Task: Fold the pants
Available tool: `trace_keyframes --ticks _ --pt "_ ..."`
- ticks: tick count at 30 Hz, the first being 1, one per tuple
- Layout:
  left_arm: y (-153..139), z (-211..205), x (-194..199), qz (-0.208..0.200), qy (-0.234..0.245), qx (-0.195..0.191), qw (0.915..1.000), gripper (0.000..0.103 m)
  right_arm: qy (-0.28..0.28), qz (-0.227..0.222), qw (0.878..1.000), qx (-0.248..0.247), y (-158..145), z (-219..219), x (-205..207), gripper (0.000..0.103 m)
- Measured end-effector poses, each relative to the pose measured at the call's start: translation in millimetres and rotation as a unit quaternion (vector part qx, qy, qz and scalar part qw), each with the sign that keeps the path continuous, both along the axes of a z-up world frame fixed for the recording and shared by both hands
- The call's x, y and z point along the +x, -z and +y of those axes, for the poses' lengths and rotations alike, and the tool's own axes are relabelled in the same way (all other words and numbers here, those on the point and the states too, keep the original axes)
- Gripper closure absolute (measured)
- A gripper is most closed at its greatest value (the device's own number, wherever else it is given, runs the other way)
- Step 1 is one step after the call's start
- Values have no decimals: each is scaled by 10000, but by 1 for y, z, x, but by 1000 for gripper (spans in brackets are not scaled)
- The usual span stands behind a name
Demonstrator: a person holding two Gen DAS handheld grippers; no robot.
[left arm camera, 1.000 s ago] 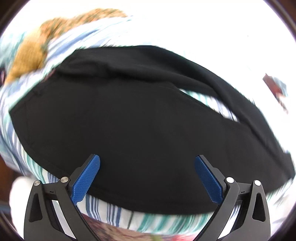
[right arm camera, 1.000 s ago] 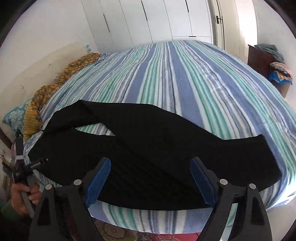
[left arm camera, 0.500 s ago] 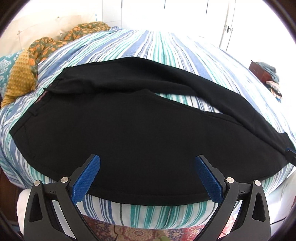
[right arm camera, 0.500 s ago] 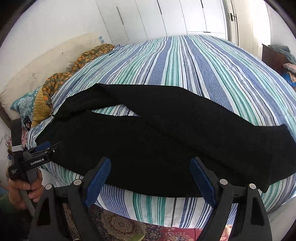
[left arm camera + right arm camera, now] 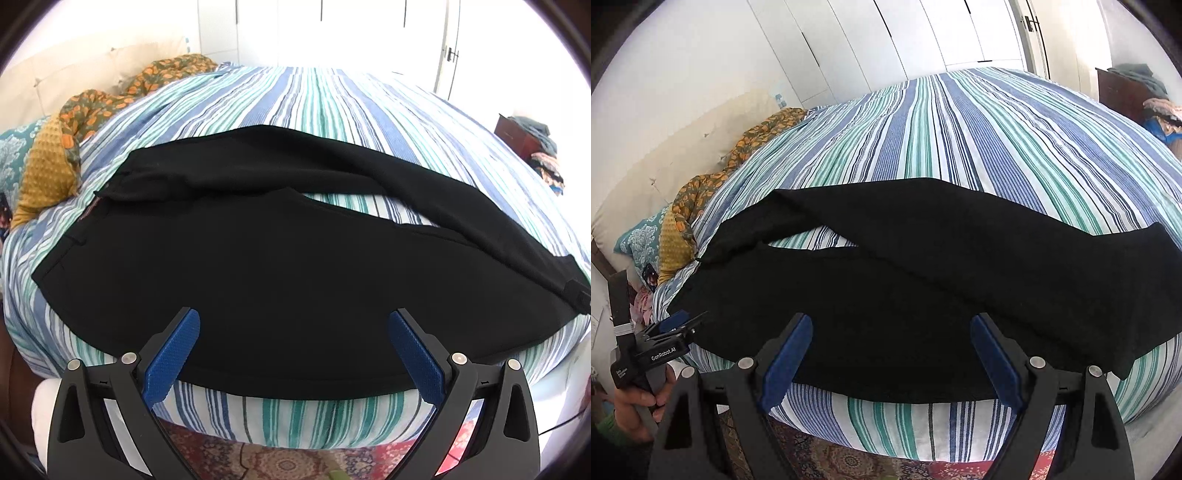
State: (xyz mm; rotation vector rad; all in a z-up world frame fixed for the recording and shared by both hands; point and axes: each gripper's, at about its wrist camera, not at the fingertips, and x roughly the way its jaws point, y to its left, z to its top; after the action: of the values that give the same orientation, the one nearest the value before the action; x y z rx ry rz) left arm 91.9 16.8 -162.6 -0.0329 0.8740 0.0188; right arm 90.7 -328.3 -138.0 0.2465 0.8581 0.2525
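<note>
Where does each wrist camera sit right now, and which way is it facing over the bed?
Left wrist: on the left gripper, jaws open, angled down at the black pants from the near bed edge; only its own fingers show.
Right wrist: on the right gripper, jaws open, same edge; the left gripper and the hand holding it show at lower left.
Shared: pants, striped bedspread, orange floral cloth, white wardrobe doors.
</note>
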Motion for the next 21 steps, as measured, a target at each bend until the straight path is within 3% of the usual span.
trace_keyframes --ticks 21 --pt "7 19 23 319 -410 -240 9984 1 71 91 9999 23 5 -4 0 16"
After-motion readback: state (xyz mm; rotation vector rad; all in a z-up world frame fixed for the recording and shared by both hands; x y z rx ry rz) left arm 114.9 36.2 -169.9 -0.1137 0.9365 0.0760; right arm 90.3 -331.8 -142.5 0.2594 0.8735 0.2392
